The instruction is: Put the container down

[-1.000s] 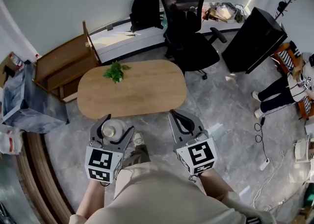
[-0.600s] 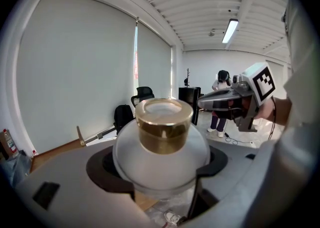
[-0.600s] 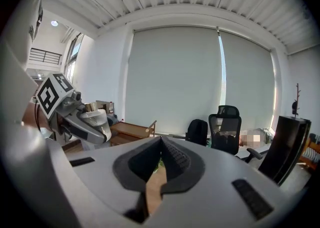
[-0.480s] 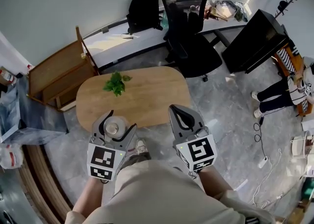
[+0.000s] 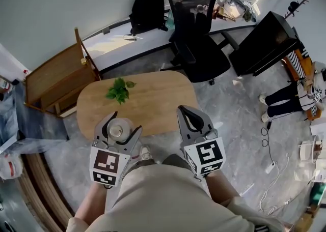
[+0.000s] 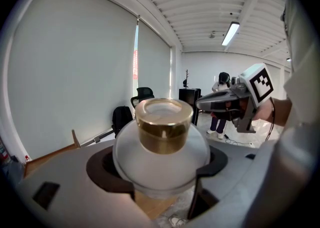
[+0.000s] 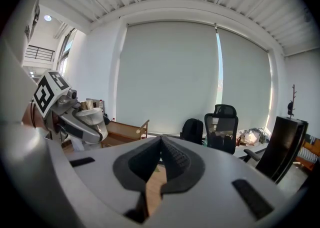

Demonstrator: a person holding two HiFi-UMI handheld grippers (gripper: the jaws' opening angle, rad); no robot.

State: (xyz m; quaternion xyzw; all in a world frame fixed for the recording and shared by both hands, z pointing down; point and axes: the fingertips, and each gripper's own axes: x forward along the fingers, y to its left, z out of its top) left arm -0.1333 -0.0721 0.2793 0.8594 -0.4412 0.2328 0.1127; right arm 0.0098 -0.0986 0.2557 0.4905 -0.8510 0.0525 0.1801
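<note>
left gripper [image 5: 120, 126] is clamped on the container [image 6: 162, 152], a round white frosted jar with a gold collar [image 6: 164, 128] on top. the jaws press its belly from both sides. the jar stands upright, its long axis vertical, collar up. cannot tell if the top is capped or open, and the contents are not visible.

right gripper [image 5: 185, 112] has its jaws pressed together with nothing between them. it is beside the left gripper, off the table's near right side, apart from the jar.

key relation: from the head view the jar sits just over the near left edge of the oval wooden table [image 5: 158, 98]. the left gripper view shows a strip of wood and some floor below the jaws, so the jar is likely above the rim, not resting on it. the height above the top cannot be read.

the table top lies ahead of and below the jar. the only thing on it is a leafy sprig [image 5: 119, 89], further in on the left side, clear of the jar.

judgement: the left gripper does the set-down. it should go a little forward so the base is fully over wood, then straight down, keeping the jar upright and short of the sprig.
</note>
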